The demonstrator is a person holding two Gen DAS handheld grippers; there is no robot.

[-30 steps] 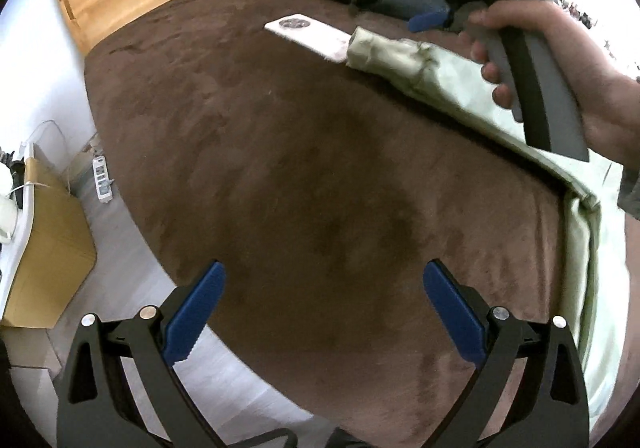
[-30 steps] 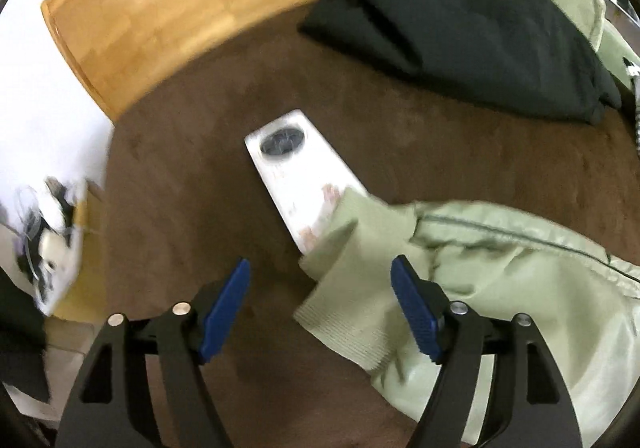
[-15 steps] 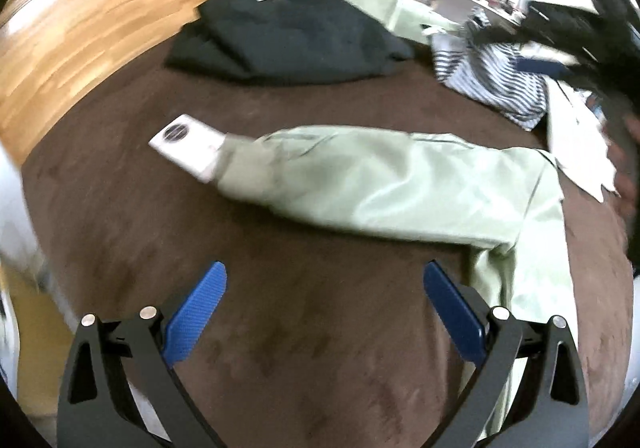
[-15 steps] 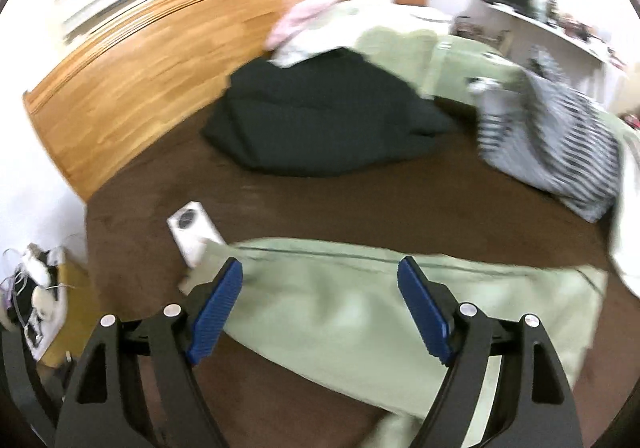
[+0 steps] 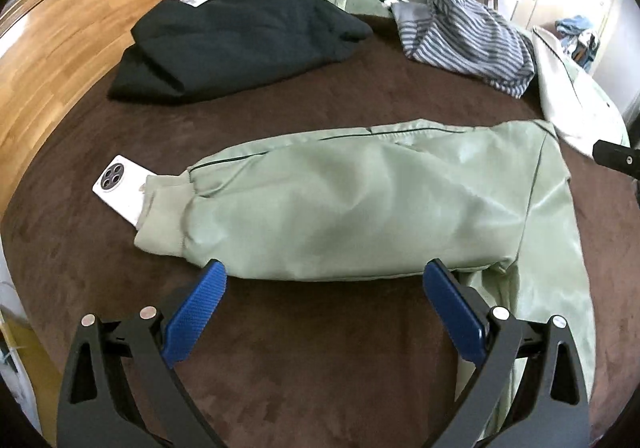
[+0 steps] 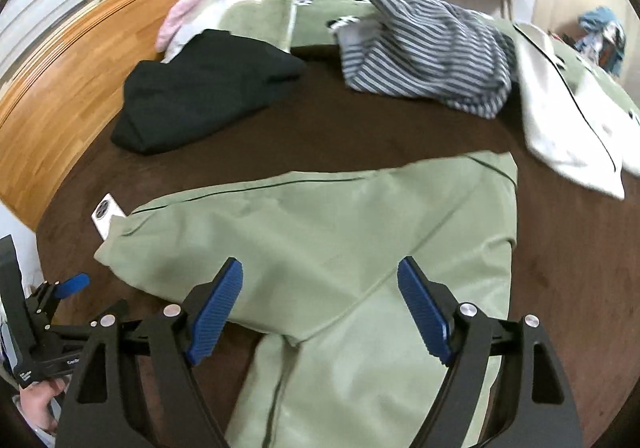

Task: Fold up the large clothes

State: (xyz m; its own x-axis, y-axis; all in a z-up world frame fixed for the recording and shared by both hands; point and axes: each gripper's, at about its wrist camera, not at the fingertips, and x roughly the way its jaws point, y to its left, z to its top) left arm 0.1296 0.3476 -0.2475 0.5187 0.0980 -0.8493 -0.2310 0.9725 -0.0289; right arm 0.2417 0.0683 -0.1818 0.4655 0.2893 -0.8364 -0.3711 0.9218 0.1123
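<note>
- Plainly, both my grippers, left (image 5: 322,302) and right (image 6: 320,298), gaped wide and held nothing.
- Sleeve cuff (image 5: 162,218) overlay the phone (image 5: 118,188); dragging the jacket (image 6: 320,232) could have flung it off.

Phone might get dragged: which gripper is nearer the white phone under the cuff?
Left. The left gripper hovers near the cuff end, by the white phone; the right gripper is over the jacket's body.

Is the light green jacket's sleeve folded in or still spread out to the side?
Spread out. The sleeve lies stretched sideways across the brown bed cover, its cuff partly over a white phone, not on the jacket body.
</note>
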